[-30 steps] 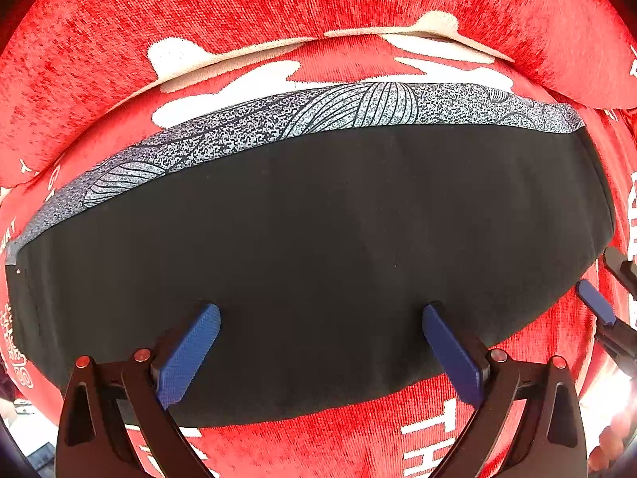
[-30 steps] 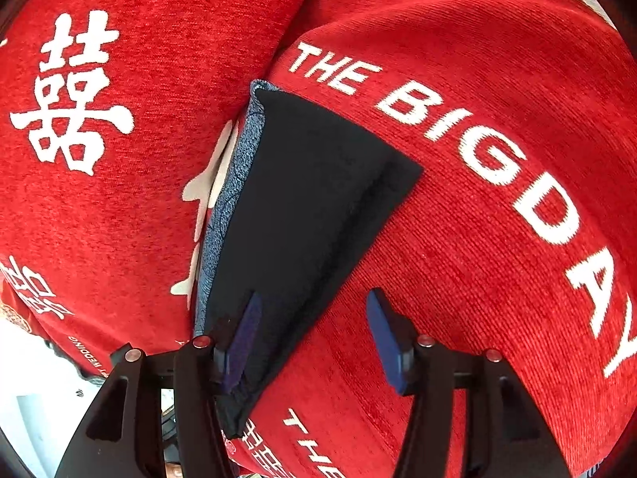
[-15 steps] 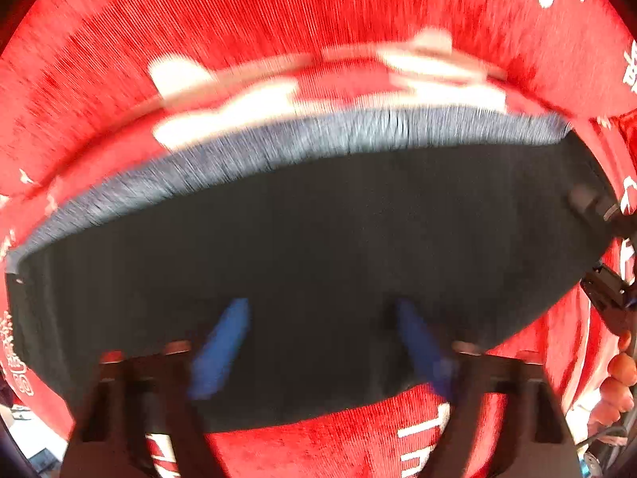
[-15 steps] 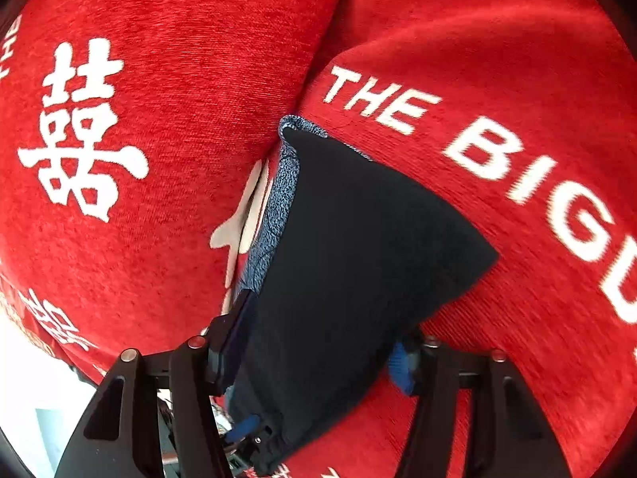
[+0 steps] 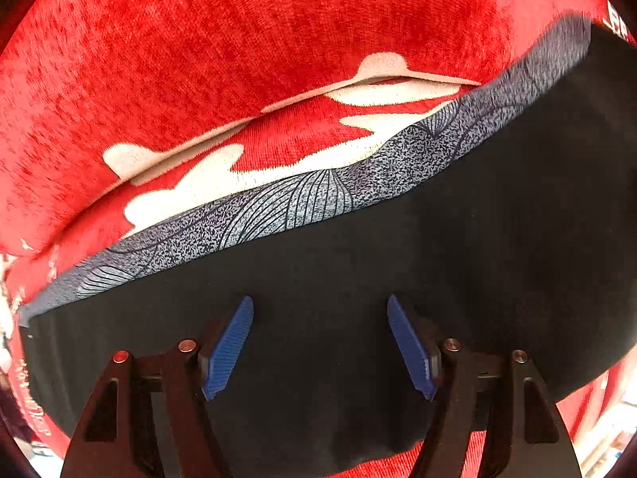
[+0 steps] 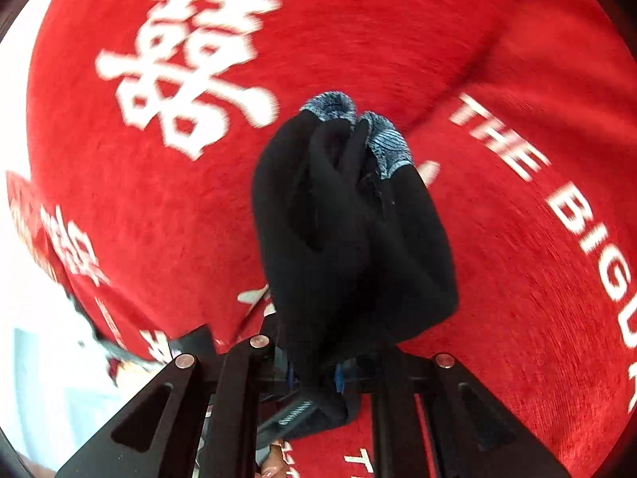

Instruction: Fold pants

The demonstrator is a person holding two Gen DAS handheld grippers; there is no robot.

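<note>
Right wrist view: right gripper [image 6: 314, 378] just clamped onto bunched black knit pants [image 6: 350, 239] over red chenille cover [image 6: 517, 279].

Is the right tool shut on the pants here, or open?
Shut on the pants: the right tool has just closed, black fabric bunches between its blue pads and hangs forward.

Right gripper [image 6: 314, 376] jaws, just closing, pinch the bunched black pants [image 6: 350, 235] above the red blanket [image 6: 497, 279].
</note>
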